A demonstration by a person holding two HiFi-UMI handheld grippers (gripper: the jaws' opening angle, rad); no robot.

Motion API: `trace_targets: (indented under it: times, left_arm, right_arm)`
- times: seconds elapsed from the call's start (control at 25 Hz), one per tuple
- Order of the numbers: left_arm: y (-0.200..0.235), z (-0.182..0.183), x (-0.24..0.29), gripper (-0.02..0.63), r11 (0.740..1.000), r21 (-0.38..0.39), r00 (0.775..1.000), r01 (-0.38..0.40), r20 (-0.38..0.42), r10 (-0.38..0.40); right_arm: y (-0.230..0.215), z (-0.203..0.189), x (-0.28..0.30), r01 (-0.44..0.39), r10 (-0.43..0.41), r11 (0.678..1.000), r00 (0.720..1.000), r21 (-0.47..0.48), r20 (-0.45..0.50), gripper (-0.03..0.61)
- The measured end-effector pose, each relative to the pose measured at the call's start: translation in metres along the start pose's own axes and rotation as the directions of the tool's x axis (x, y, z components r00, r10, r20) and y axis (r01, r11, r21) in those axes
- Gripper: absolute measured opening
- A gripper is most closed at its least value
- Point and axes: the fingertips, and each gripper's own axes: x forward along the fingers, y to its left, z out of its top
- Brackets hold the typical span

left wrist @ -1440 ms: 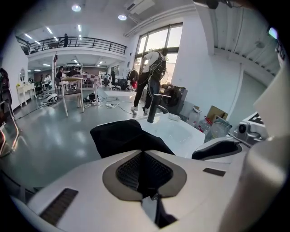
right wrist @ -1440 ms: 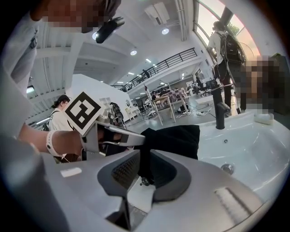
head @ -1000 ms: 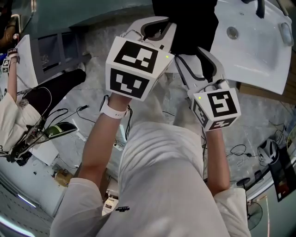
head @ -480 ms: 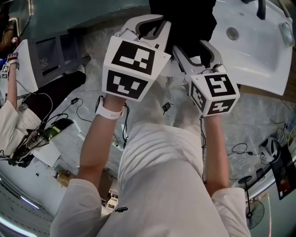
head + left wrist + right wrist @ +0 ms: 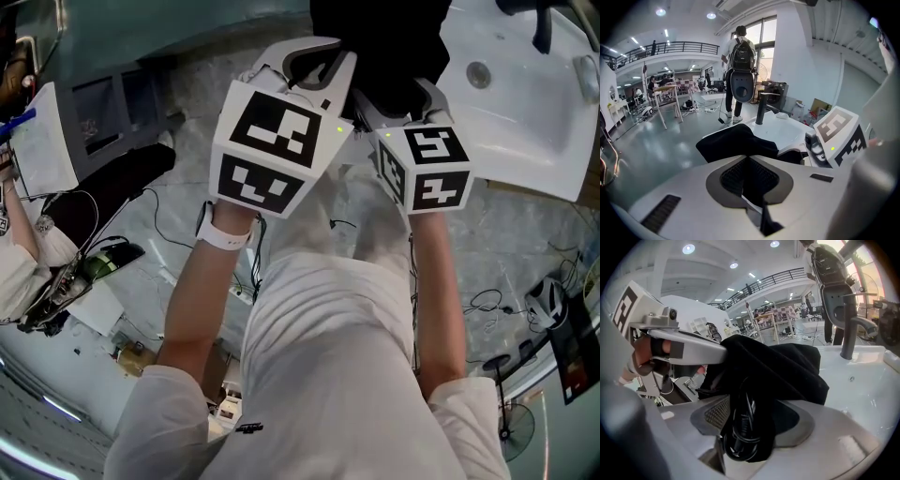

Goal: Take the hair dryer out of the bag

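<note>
A black cloth bag (image 5: pixel 384 47) lies on the white sink counter (image 5: pixel 525 103) ahead of me. My left gripper (image 5: pixel 319 58) is shut on the bag's near edge; in the left gripper view black cloth (image 5: pixel 736 140) is pinched where that gripper's (image 5: pixel 750 161) jaws meet. My right gripper (image 5: pixel 401 97) reaches into the bag's mouth. Its jaws have just been opening and stand wide. A coiled black cord (image 5: pixel 743 432) and dark folds of the bag (image 5: pixel 783 366) sit between them, unpinched. The hair dryer's body is hidden in the bag.
A black faucet (image 5: pixel 848 333) stands at the basin behind the bag. Cables and gear (image 5: pixel 84 272) litter the floor at left, where another person holds papers (image 5: pixel 42 136). More cables and a headset (image 5: pixel 544 305) lie at the right.
My right gripper has moved forward and down into the bag's mouth, so its marker cube now sits beside the left one. The left gripper has kept its hold and place.
</note>
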Motion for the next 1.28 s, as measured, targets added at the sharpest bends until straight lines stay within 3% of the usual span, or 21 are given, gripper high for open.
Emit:
trace_targets:
  times: [0.4, 0.68, 1.12, 1.28]
  left_arm:
    - [0.009, -0.011, -0.002, 0.017, 1.000, -0.014, 0.999, 0.028, -0.016, -0.028]
    - [0.015, -0.017, 0.001, 0.017, 0.999, 0.045, 0.999, 0.009, -0.043, -0.007]
    - [0.016, -0.015, 0.008, 0.017, 0.987, 0.159, 0.998, -0.035, -0.048, 0.043]
    - [0.012, -0.015, 0.009, 0.017, 0.989, 0.148, 0.998, -0.029, -0.047, 0.036]
  right_arm:
    - [0.002, -0.007, 0.026, 0.052, -0.053, 0.998, 0.995, -0.021, -0.090, 0.255]
    - [-0.003, -0.013, 0.028, 0.055, -0.055, 0.998, 0.990, 0.000, -0.127, 0.230]
    - [-0.001, -0.003, 0.009, -0.051, 0.059, 0.995, 0.994, 0.083, -0.092, 0.216]
    - [0.000, -0.003, 0.000, -0.065, 0.074, 0.992, 0.994, 0.110, -0.078, 0.215]
